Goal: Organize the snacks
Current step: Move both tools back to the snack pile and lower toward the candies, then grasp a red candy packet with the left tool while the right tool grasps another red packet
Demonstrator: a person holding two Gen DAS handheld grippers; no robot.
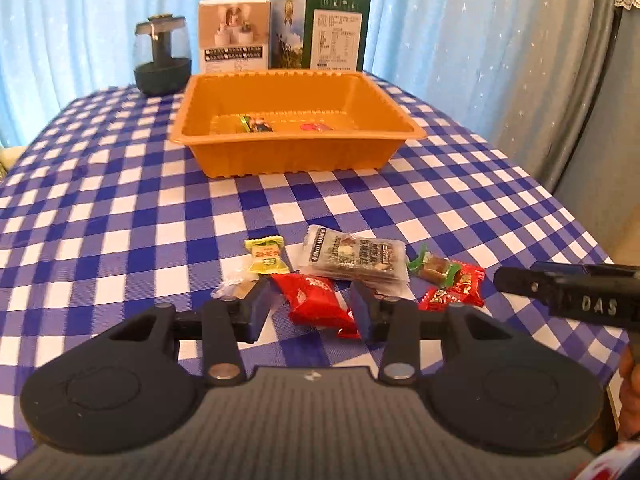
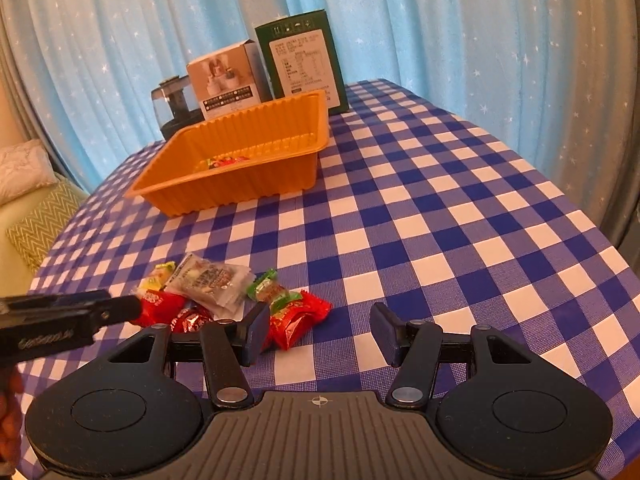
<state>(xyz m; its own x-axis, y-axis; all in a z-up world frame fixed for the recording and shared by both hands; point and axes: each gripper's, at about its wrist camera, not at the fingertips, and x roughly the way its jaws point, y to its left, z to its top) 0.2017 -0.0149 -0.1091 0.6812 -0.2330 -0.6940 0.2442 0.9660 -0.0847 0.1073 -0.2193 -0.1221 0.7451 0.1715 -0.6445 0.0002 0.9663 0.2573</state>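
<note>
My left gripper [image 1: 310,314] hangs low over the checked tablecloth, open. A red snack packet [image 1: 316,300] lies flat between its fingers, the pads close beside it. Around it lie a yellow candy [image 1: 266,256], a stack of clear-wrapped dark bars [image 1: 352,258], a green-ended candy [image 1: 434,268] and more red packets [image 1: 460,288]. My right gripper [image 2: 322,332] is open to the right of the pile, its left finger [image 2: 256,332] against a red packet [image 2: 300,316]. The orange tray [image 1: 296,156] behind holds a few small sweets [image 1: 256,124].
At the table's far edge stand a dark glass jar [image 1: 162,56], a white box [image 1: 234,34] and a green box [image 1: 324,30], with a blue curtain behind. The table drops off at the right. Cushions [image 2: 40,220] lie beyond its left side.
</note>
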